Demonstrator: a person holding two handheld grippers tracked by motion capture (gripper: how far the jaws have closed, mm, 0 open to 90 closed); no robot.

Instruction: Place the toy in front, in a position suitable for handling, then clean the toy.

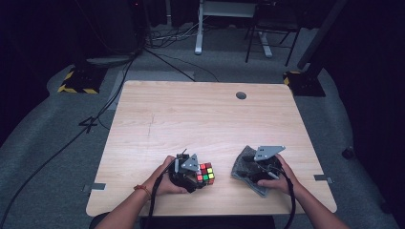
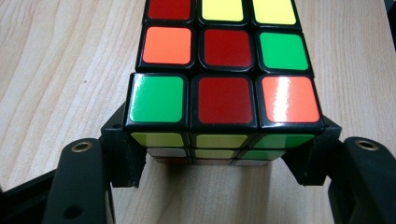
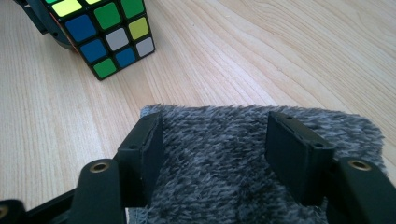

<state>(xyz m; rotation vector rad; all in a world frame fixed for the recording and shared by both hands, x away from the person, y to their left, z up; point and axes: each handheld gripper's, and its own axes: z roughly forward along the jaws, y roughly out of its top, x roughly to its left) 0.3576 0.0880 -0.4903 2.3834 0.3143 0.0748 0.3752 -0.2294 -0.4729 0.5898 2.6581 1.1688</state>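
A puzzle cube [image 1: 206,173] is held near the front edge of the wooden table [image 1: 200,114], a little left of the middle, with the left gripper [image 2: 224,158] clamped on it: in the left gripper view the two black jaws are pressed against opposite sides of the cube's near end. Red, green, orange and yellow stickers are seen on its top face there; the far row is cut off by the top of the picture. The cube's underside is hidden, so it cannot be told whether the cube rests on the table.

A grey fuzzy cloth [image 3: 243,154] lies by the front edge, towards the right corner, well apart from the cube. The right gripper [image 3: 215,149] is set over it with its jaws apart, pile showing between them; whether the pads press on the cloth cannot be made out. From above, much of the cloth is covered by that gripper and the hand.

A round cable hole [image 1: 241,95] is seen near the back edge. Beyond the table, cables [image 1: 119,81] and stand feet lie on the dark floor, hard to make out.
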